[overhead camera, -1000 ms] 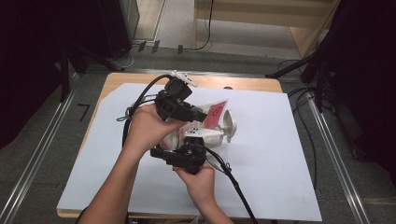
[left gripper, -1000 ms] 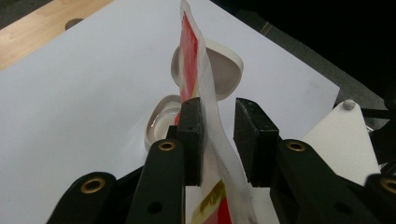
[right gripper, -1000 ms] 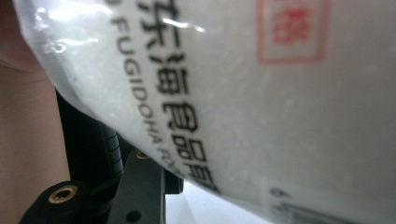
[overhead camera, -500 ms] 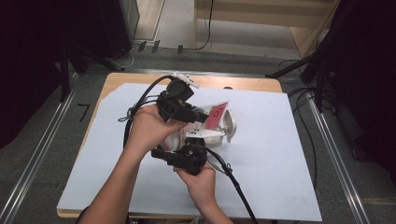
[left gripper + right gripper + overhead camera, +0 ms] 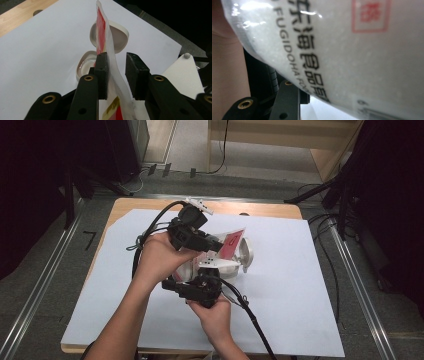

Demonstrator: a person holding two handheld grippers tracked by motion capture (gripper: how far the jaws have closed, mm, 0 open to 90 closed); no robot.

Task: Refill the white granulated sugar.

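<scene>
A plastic bag of white granules point(image 5: 192, 268) with a red printed top point(image 5: 233, 242) is held up between my two grippers over the white sheet. In the left gripper view my left gripper point(image 5: 116, 75) has the bag's flat top point(image 5: 110, 57) between its jaws. The film lies against one pad point(image 5: 102, 72), and a gap shows at the other pad point(image 5: 136, 75). My right gripper point(image 5: 214, 270) sits under the bag's full end; the bag point(image 5: 352, 50) lies close over its jaws and hides the pads. A small round white tub point(image 5: 86, 66) stands open beyond the bag, its lid point(image 5: 117, 35) behind it.
The white sheet point(image 5: 300, 295) covers most of a wooden table point(image 5: 270, 210). Black cables point(image 5: 150, 227) trail from both grippers across the left and front. A hand point(image 5: 224, 62) is close beside the bag. Dark stands and floor surround the table.
</scene>
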